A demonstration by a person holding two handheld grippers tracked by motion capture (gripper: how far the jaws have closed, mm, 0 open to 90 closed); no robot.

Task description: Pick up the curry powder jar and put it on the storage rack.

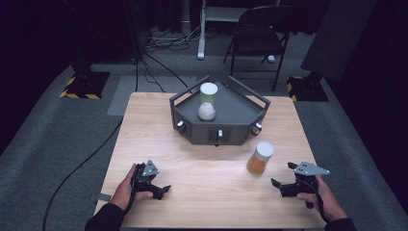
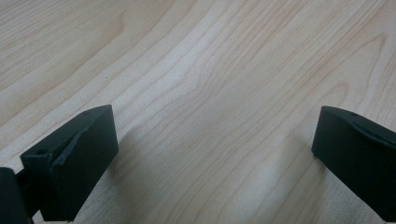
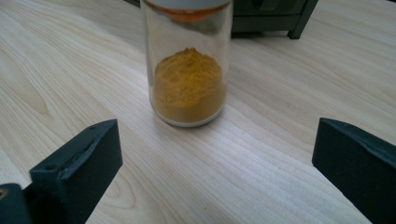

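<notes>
My right gripper (image 1: 284, 185) has its fingers wide, facing the orange-powder jar (image 3: 189, 79) standing just ahead on the bench (image 1: 202, 192); my left gripper (image 1: 161, 190) is wide too, over bare wood. Closing off-centre could tip it. Two jars: the second, white-filled (image 1: 207, 102), probably sits in the one dark tray (image 1: 235, 115).
</notes>
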